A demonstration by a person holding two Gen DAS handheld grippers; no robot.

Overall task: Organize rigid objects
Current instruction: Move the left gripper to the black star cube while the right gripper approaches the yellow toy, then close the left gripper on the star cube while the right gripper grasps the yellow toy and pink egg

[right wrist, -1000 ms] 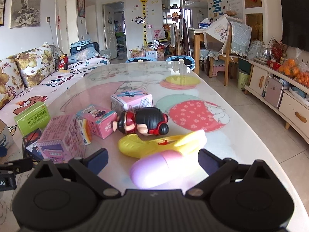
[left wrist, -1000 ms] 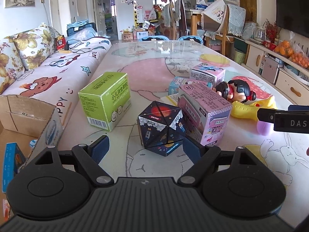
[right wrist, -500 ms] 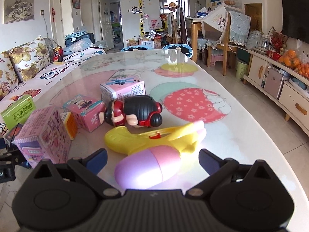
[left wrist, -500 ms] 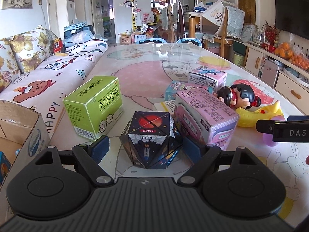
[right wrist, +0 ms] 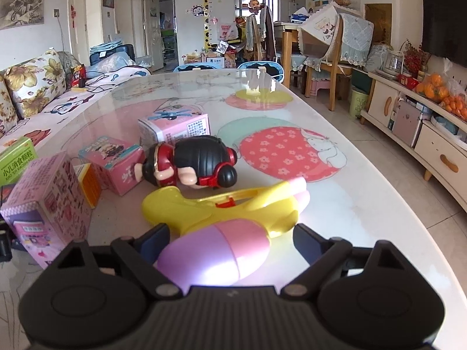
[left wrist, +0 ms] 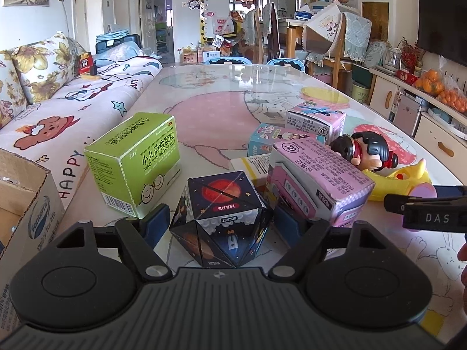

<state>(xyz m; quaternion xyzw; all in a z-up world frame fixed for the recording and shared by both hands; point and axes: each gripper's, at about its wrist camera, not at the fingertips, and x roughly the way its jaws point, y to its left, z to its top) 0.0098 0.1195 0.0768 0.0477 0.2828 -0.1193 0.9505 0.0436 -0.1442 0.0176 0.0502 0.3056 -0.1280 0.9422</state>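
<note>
A: What sits nearest your left tongs (left wrist: 219, 221)?

B: A dark space-print cube (left wrist: 220, 218) with "MARS" on top stands on the desk (left wrist: 210, 99) between my two fingers. The jaws have just been closing in on it, but I see a gap on each side, so they are parted and not pressing.

A: And the right tongs (right wrist: 230, 240)?

B: They straddle the lilac-and-pink end of a yellow toy (right wrist: 221, 204) lying on the desk. Those jaws have also just been closing; they stand apart, and the pads do not seem to press the toy.

A: What lies beyond?

B: In the left view, a green box (left wrist: 134, 160) stands just left of the cube, and a pink carton (left wrist: 318, 180) lies tilted just to its right. A cardboard box (left wrist: 26, 204) sits off the desk's left edge. Behind the yellow toy a black-haired doll (right wrist: 192, 160) lies on its side, touching it or nearly so. Farther back are a small pink box (right wrist: 113, 160) and a pale pink box (right wrist: 175, 128). A sofa (left wrist: 58, 110) runs along the left side, and dining chairs stand far off.
</note>
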